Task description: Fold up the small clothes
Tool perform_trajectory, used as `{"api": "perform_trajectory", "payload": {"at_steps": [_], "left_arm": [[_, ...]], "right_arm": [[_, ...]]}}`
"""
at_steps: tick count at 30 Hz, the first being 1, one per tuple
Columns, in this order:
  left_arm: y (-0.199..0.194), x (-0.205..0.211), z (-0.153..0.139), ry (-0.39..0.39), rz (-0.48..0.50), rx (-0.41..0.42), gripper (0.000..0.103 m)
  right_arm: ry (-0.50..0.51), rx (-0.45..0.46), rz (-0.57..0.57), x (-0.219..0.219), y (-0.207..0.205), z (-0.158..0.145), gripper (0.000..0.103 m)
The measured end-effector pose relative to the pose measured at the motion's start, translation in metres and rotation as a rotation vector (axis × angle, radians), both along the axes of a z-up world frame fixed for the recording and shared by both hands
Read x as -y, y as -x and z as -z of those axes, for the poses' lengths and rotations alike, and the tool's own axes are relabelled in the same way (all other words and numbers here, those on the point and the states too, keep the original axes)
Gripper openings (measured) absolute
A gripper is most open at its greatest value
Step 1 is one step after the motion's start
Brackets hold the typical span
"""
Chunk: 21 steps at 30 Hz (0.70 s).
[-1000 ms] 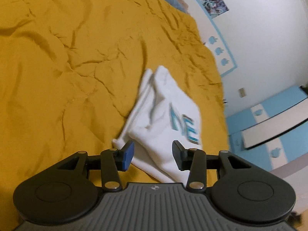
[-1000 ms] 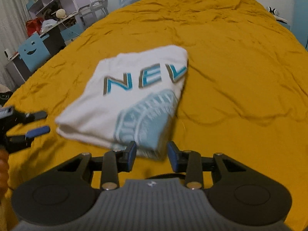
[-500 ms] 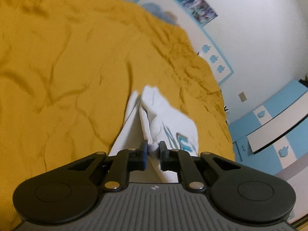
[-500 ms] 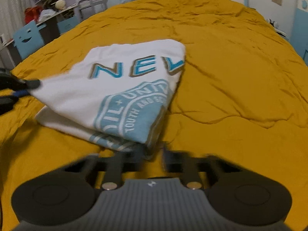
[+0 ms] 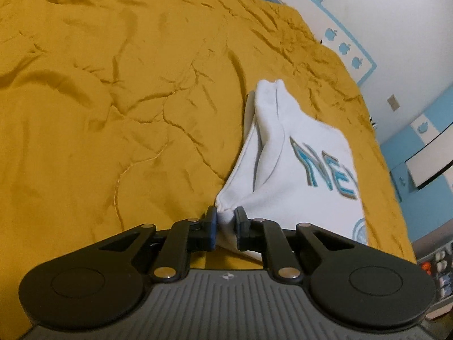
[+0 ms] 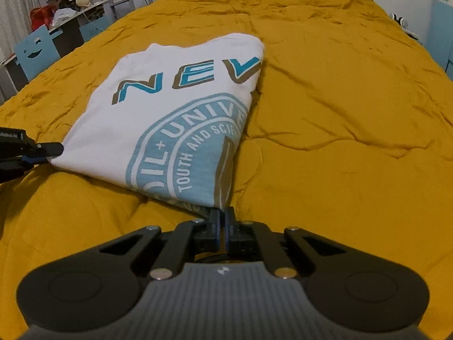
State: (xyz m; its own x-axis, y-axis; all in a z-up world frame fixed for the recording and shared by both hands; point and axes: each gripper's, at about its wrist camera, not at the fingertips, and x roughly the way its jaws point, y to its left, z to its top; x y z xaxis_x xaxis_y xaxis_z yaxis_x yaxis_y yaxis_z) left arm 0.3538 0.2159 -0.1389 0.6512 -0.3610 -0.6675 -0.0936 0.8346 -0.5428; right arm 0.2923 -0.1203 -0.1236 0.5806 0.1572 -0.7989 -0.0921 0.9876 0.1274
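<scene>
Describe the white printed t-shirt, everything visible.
The white cotton-looking t-shirt lies folded in layers on the mustard-yellow bedspread. Its print shows blue-and-brown letters "NEV" above a light-blue round seal with partial words; the rest wraps under the fold. The left tool is shut on a bunched corner, and the right tool is shut on the near corner by the seal. The left-side edge shows stacked, creased layers.

A child's bedroom: mustard bedspread (image 6: 339,99), smiley-faced blue chair (image 6: 35,52), cluttered desk (image 6: 73,18).
</scene>
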Motion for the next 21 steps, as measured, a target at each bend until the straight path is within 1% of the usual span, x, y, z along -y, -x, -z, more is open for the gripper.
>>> {"api": "perform_trajectory", "payload": {"at_steps": [2, 3, 8, 10, 11, 12, 13, 14, 15, 16, 17, 18, 19, 21], "left_arm": [[0.004, -0.001, -0.005, -0.014, -0.002, -0.007, 0.021], [0.007, -0.001, -0.008, -0.039, -0.003, -0.013, 0.024], [0.020, -0.002, -0.033, -0.153, 0.012, -0.025, 0.025], [0.024, -0.003, -0.050, -0.198, 0.020, 0.018, 0.025], [0.021, -0.005, -0.057, -0.204, 0.026, 0.042, 0.027], [0.020, -0.007, -0.065, -0.198, 0.029, 0.071, 0.034], [0.018, -0.009, -0.072, -0.178, 0.031, 0.102, 0.045], [0.015, -0.011, -0.076, -0.159, 0.036, 0.126, 0.051], [0.010, -0.011, -0.079, -0.135, 0.045, 0.150, 0.062], [0.004, -0.011, -0.081, -0.114, 0.059, 0.165, 0.070], [-0.002, -0.009, -0.080, -0.091, 0.076, 0.175, 0.074], [-0.011, -0.008, -0.077, -0.056, 0.097, 0.177, 0.080], [-0.020, -0.009, -0.072, -0.020, 0.117, 0.169, 0.084], [-0.041, -0.012, -0.054, 0.075, 0.155, 0.140, 0.087]], "right_arm": [[0.006, 0.001, -0.009, -0.002, 0.000, -0.001, 0.000], [0.006, -0.004, -0.011, -0.002, 0.000, -0.003, 0.000], [-0.019, -0.035, 0.005, 0.009, 0.007, -0.010, 0.000], [-0.046, -0.035, 0.013, 0.016, 0.013, -0.017, 0.000], [-0.063, -0.028, 0.019, 0.021, 0.014, -0.022, 0.000], [-0.076, -0.019, 0.025, 0.024, 0.015, -0.028, 0.002], [-0.089, -0.007, 0.033, 0.029, 0.015, -0.033, 0.004], [-0.107, 0.002, 0.042, 0.032, 0.014, -0.038, 0.005], [-0.134, 0.007, 0.055, 0.037, 0.012, -0.043, 0.021], [-0.167, 0.009, 0.069, 0.041, 0.009, -0.046, 0.041], [-0.210, 0.015, 0.085, 0.046, 0.005, -0.049, 0.046], [-0.243, 0.020, 0.092, 0.049, 0.001, -0.050, 0.048], [-0.283, 0.021, 0.097, 0.052, -0.004, -0.050, 0.049], [-0.338, 0.007, 0.115, 0.056, -0.015, -0.046, 0.052]]}}
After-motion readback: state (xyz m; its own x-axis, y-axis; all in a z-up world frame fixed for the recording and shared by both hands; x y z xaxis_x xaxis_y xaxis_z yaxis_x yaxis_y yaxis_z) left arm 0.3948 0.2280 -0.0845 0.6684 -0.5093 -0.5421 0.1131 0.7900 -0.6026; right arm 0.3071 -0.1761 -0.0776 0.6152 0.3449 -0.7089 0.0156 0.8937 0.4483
